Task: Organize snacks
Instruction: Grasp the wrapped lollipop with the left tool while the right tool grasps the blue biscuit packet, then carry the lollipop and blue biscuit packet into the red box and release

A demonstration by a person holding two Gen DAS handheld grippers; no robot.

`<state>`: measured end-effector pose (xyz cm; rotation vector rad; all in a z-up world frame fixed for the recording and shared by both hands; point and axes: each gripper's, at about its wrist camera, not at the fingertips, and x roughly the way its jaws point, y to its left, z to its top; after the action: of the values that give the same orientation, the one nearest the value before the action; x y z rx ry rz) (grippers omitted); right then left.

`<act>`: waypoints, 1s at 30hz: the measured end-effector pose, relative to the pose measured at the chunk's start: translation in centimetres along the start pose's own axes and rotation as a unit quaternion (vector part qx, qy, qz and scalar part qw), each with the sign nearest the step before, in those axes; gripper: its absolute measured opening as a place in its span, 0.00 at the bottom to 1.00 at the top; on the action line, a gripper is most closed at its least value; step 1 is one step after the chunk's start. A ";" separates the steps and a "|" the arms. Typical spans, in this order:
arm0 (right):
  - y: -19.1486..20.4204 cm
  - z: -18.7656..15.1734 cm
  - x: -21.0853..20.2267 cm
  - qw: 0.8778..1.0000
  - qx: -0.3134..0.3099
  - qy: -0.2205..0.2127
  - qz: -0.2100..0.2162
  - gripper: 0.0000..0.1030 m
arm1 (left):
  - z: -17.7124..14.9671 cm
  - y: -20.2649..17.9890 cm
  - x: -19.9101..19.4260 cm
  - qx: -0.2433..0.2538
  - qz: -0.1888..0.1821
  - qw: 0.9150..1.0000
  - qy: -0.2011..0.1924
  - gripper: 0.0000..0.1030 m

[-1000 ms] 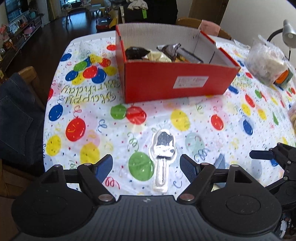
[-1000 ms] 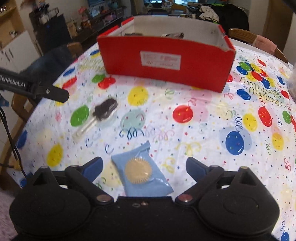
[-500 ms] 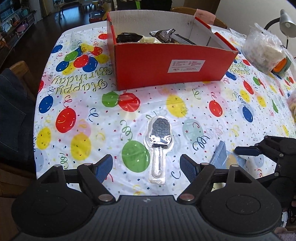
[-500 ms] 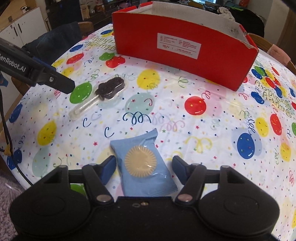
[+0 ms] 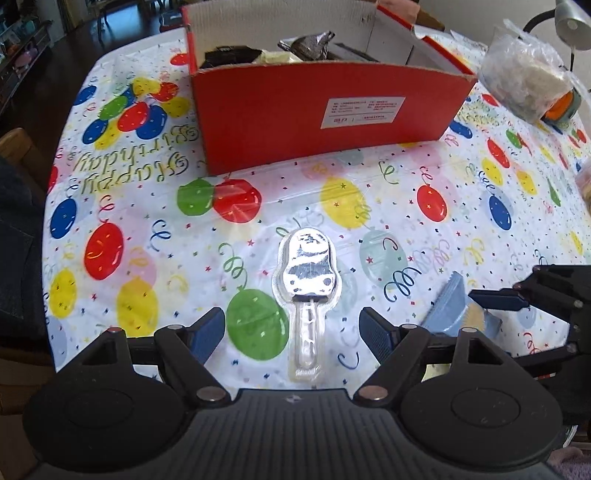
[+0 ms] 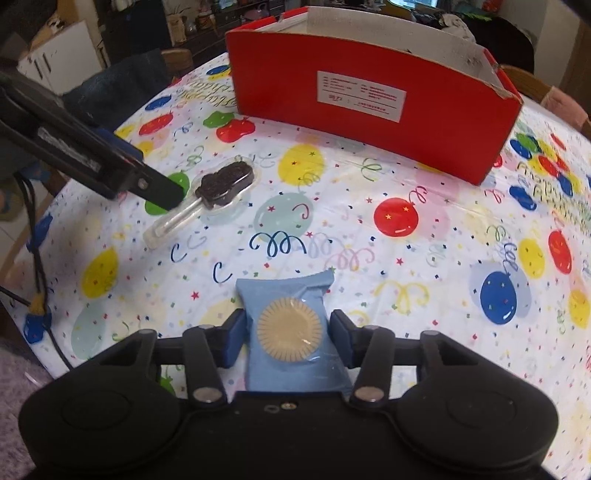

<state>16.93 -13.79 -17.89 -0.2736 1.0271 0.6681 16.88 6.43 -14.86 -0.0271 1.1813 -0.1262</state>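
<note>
A clear-wrapped chocolate ice-cream-shaped snack on a stick (image 5: 308,291) lies on the balloon tablecloth, its stick end between the fingers of my open left gripper (image 5: 293,332). It also shows in the right wrist view (image 6: 218,188), with the left gripper's finger (image 6: 147,181) just beside it. My right gripper (image 6: 287,338) is shut on a light blue packet with a round biscuit (image 6: 290,328), and the packet's edge shows in the left wrist view (image 5: 452,310). The red cardboard box (image 5: 325,107) holding several snacks stands beyond, also in the right wrist view (image 6: 369,110).
A clear plastic bag with food (image 5: 524,85) sits at the table's far right, by a lamp (image 5: 570,22). A chair with dark cloth (image 5: 18,221) stands at the left edge. The table edge runs close under both grippers.
My right gripper's fingers closed in on the blue packet. My left gripper moved forward and lower, so the stick snack sits between its open fingers.
</note>
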 end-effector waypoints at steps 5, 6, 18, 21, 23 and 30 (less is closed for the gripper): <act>-0.9 -0.2 -0.6 1.000 0.029 -0.006 0.000 0.45 | 1.3 -0.5 1.6 0.010 0.015 1.000 0.008 0.77; -1.1 -0.2 -0.7 0.999 0.035 -0.007 0.001 0.45 | 1.6 -0.6 1.9 0.010 0.017 1.000 0.008 0.77; -2.4 -0.2 -1.8 0.998 0.063 -0.018 0.000 0.45 | 2.7 -0.9 3.9 0.016 0.019 1.000 0.015 0.57; -2.6 -0.1 -1.9 0.998 0.066 -0.020 -0.002 0.45 | 2.7 -1.0 3.8 0.019 0.015 1.000 0.010 0.47; -2.7 0.1 -1.9 0.998 0.067 -0.022 -0.002 0.45 | 2.6 -0.8 3.7 0.016 0.012 1.000 0.010 0.43; -2.8 0.6 -2.1 0.997 0.067 -0.027 -0.005 0.45 | 2.1 0.2 3.2 -0.011 0.003 1.000 0.001 0.39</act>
<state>18.39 -16.43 -16.09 -0.1417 1.0133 0.5922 20.02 6.21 -17.01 -0.0429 1.1850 -0.1074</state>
